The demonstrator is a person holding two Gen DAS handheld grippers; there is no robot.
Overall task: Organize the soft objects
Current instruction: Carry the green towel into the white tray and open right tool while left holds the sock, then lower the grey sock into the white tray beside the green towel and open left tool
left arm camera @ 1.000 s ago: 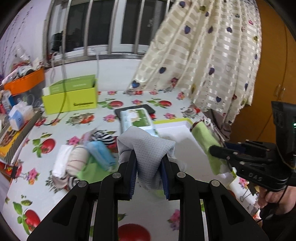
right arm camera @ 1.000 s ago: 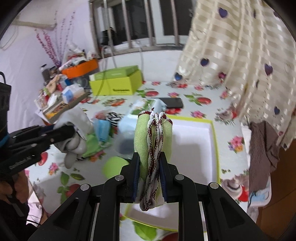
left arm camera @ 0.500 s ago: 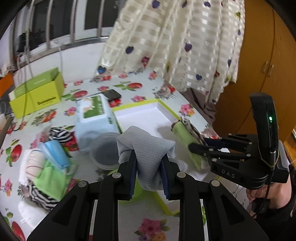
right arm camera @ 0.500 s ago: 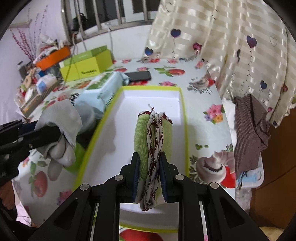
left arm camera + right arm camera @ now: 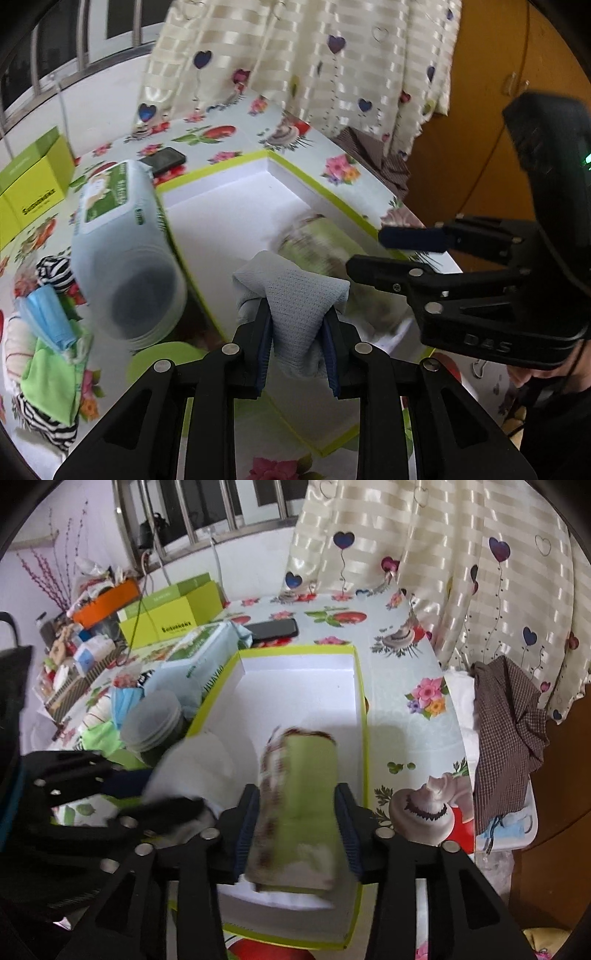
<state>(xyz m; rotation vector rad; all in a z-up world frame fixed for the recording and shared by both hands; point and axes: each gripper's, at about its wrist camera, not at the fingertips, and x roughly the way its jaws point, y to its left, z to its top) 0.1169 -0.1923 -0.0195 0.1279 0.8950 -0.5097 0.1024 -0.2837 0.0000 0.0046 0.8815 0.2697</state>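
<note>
Green rolled cloth (image 5: 299, 805): lies blurred in white yellow-rimmed box (image 5: 360, 686), between right gripper's (image 5: 297, 834) opening jaws.
Grey knitted cloth (image 5: 295, 295): is pinched by left gripper (image 5: 297, 347), whose jaws are easing apart.

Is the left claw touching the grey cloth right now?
Touching. The left wrist view shows the left claw with both blue pads pressed into the grey cloth, which bulges out above them.
</note>
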